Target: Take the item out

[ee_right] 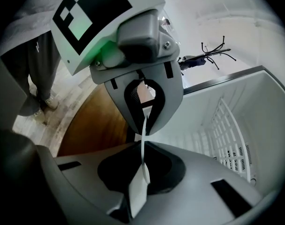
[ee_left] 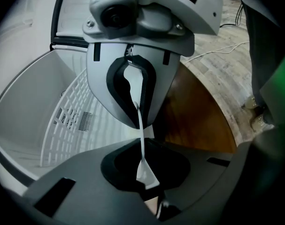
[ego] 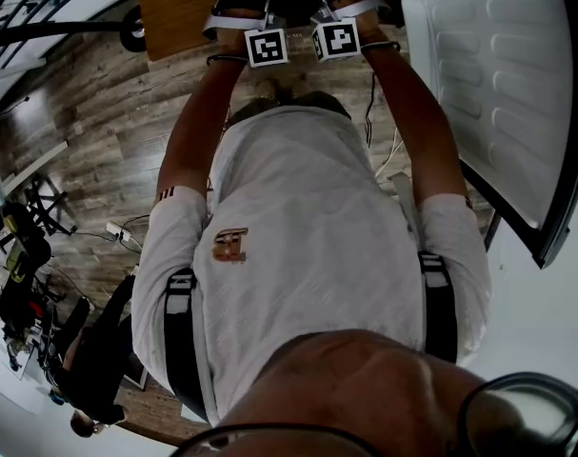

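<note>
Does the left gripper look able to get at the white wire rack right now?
Probably not yet: the left gripper is shut on a thin white piece, so its jaws are taken, though nothing visibly blocks the wire rack.

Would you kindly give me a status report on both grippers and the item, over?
Left gripper shut on thin white item. Right gripper likewise. Open white chest alongside, nothing seen blocking.

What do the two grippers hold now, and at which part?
The left gripper and the right gripper are each shut on a thin white sheet, seen edge-on. Which part is pinched cannot be told.
</note>
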